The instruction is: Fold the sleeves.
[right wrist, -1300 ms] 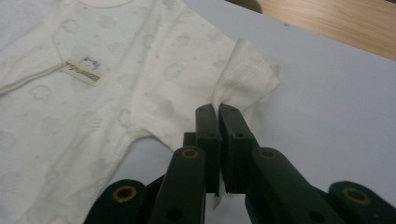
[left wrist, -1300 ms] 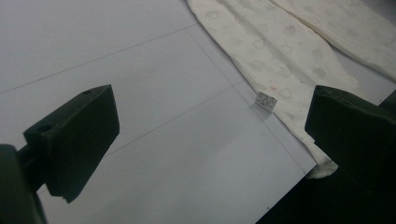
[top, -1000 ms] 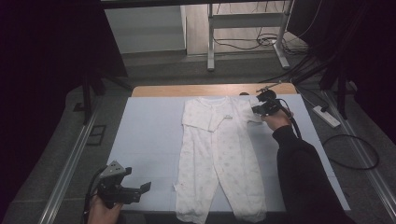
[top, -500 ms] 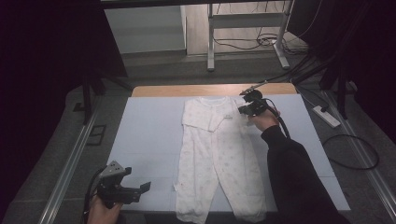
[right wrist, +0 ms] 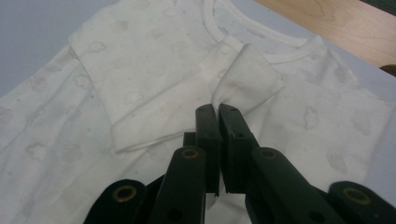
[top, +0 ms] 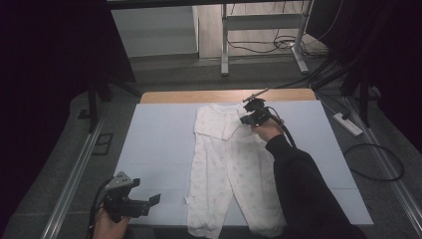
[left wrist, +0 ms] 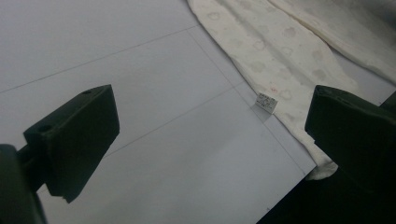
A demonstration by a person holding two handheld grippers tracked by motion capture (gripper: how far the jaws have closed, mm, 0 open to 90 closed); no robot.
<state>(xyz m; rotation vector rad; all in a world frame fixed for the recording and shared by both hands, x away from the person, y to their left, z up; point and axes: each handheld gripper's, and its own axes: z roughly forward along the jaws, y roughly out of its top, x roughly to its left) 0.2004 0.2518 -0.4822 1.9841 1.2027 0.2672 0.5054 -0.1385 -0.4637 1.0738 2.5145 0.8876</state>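
Pinching the cuff of the white printed cotton baby sleepsuit (right wrist: pixel 140 93), the right gripper (right wrist: pixel 218 108) has its jaws clamped tight, sleeve folded across the chest. Beneath lies a pale grey table mat (top: pixel 159 144); beyond it, wooden edge (top: pixel 199 95). Left gripper (top: pixel 149 201) gapes empty beside the garment's leg.

Finding no readable text, brand, number or sign anywhere. Noticing only a small white tag (left wrist: pixel 266 102) sticking out from the edge of the white baby garment (left wrist: pixel 280 56), lying on the pale table cover (left wrist: pixel 140 93) in the left gripper view, bearing faint print too tiny and blurred for reading. Seeing just a faint cloud-like pattern on the cloth, no lettering.
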